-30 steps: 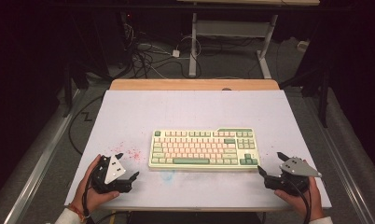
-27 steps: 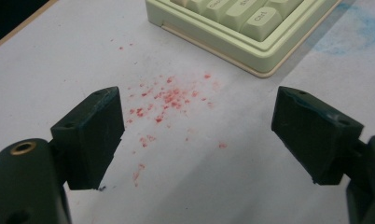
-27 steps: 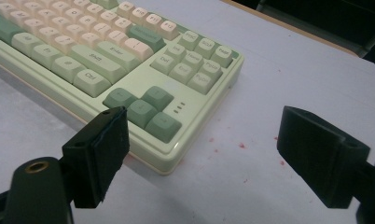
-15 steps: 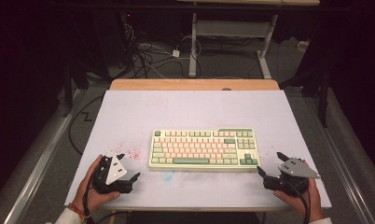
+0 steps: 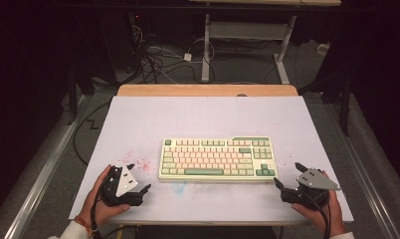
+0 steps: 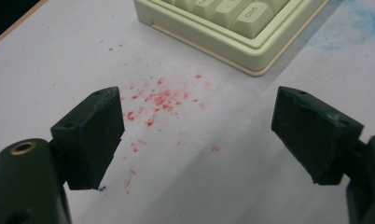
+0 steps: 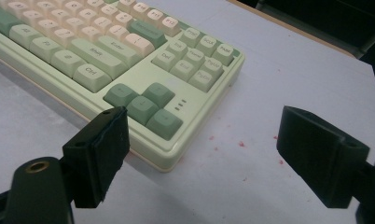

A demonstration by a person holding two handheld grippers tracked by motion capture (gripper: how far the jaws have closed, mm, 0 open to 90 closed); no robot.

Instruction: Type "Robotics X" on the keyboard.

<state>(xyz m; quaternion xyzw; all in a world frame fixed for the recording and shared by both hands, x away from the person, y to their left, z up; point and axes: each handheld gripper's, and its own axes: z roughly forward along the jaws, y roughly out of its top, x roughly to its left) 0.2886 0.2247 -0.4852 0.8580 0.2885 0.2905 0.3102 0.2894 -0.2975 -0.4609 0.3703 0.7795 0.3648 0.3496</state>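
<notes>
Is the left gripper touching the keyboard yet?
No. The left gripper hangs open over red specks on the table, short of the keyboard corner.

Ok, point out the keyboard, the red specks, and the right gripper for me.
keyboard (image 5: 215,159): high view, middle of its key field.
red specks (image 6: 160,99): left gripper view, densest patch.
right gripper (image 5: 286,177): high view, midway between its fingertips.

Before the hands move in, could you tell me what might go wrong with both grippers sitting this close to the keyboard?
The right gripper sits open by the keyboard corner; a jaw closing there could, I think, press the arrow keys rather than grip the case. The left gripper, also open, hovers over the red specks, which may smear. Gripping one corner alone might swing the keyboard across the table.
</notes>
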